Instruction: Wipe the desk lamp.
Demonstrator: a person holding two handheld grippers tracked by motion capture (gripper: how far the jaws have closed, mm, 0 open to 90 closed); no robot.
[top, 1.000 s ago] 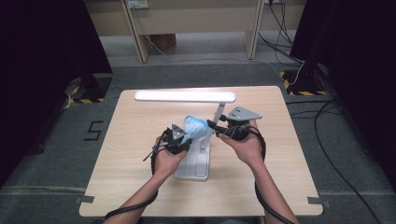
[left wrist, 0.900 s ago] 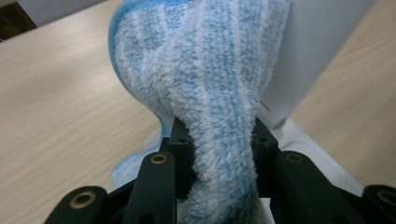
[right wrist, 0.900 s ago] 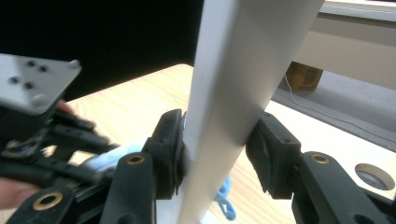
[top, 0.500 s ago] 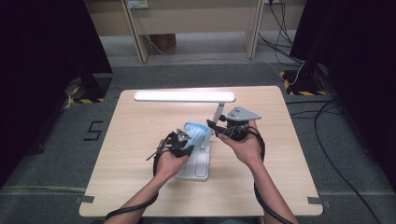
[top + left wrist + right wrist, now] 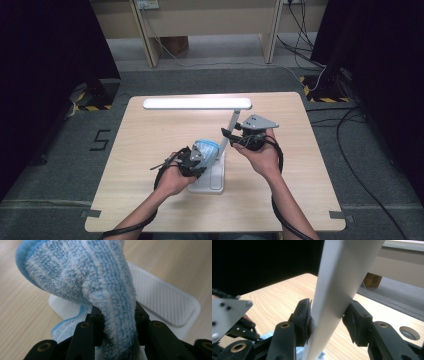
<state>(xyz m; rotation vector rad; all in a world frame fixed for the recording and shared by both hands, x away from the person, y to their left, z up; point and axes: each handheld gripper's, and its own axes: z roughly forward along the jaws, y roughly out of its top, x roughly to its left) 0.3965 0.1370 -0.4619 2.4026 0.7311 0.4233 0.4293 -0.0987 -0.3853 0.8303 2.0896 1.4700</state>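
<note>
Cloth (image 5: 206, 150) shifted down lamp base (image 5: 212, 181) (left hand-held gripper (image 5: 192, 161) clamps it); right hand-held gripper (image 5: 231, 136) grasps upright stem (image 5: 232, 125).

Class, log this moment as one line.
left gripper: shut on cloth | right gripper: shut on lamp arm | cloth over lamp base

Pale wood-grain worktop (image 5: 150, 200) on grey carpet floor (image 5: 210, 80), a white "5" mark (image 5: 100, 140) on the carpet left of it. Beige furniture legs (image 5: 142, 35) stand beyond, cardboard box (image 5: 175, 45) between them; yellow-black hazard tape (image 5: 320, 95) and black cables (image 5: 360, 165) at right. Black curtains (image 5: 45, 75) flank both sides.
</note>
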